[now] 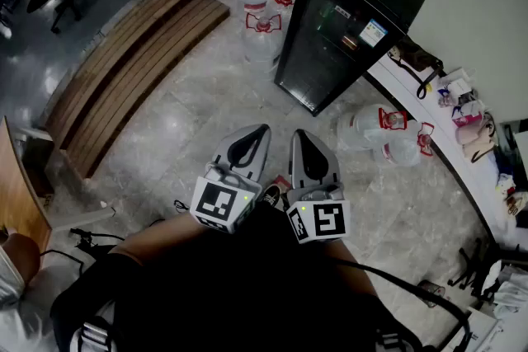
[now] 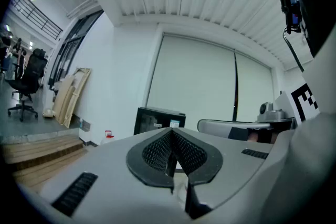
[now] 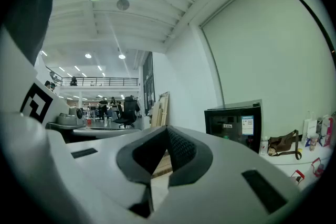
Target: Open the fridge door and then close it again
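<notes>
Steps of wood [image 1: 124,53] are running along the left side of the stone floor [image 1: 165,128]; clear water jugs [image 1: 262,29] with red caps are standing at the far middle, just left of the fridge [image 1: 346,21]; the left hand-held gripper [image 1: 261,130] is hovering over the floor near the person, pointing level toward the far side, its jaws pressing fully together with nothing between them; the right hand-held gripper [image 1: 299,134] is hanging just beside it without touching it, its jaws likewise meeting at the tips and gripping nothing; the fridge, black with a dark glass front, is standing on the floor at the far right, well apart from both grippers, its door sitting shut against the cabinet; two more jugs [image 1: 388,132] are resting on the floor near its right side; a white bench [image 1: 462,177] is curving along the right edge, carrying a brown bag [image 1: 417,62] and a scatter of small items too small to name.
</notes>
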Available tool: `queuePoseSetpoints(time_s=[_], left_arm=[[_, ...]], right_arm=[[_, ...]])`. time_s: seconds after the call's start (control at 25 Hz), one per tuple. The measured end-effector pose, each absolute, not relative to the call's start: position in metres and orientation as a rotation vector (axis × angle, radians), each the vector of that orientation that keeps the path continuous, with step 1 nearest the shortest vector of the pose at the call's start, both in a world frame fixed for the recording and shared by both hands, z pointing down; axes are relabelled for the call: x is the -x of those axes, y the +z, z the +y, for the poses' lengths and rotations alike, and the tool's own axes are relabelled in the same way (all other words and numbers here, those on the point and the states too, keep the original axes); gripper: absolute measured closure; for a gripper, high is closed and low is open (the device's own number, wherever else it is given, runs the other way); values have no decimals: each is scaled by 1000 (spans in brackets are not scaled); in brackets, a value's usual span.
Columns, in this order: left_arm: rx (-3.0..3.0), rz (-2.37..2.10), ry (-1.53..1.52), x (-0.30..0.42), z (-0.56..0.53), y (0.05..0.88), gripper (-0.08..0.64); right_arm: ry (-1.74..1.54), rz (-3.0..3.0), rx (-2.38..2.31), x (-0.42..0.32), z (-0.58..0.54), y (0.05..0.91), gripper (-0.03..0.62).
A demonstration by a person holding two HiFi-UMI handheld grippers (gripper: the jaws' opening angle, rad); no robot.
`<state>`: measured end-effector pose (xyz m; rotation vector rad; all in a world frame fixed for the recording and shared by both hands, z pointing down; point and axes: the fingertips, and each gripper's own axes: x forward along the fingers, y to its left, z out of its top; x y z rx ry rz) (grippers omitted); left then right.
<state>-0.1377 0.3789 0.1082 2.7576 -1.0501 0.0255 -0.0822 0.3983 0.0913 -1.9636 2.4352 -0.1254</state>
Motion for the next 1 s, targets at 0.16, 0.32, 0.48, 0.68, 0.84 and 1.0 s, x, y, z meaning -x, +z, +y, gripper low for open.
queuePoseSetpoints(time_s=[0.16,0.32,0.48,0.68,0.84,1.0], left_arm=[[-2808,-1038,37,135,376,111,554],[-2795,-1043,40,129,372,112,554],[-2780,-1061,29,120,364,113,554],[-2782,-1095,19,104,342,120,554],[-2755,-1146,34,97,307,129,554],[-2769,-1131,75,85,261,144,554]], right_arm=[[-122,2433,1962,80,395,92,577],[-127,2436,1962,73,391,94,577],[-141,2448,1936,63,382,96,577],[-187,2442,1892,42,363,106,577],[-199,2443,1889,27,333,112,577],[-237,2418,1887,14,288,122,577]])
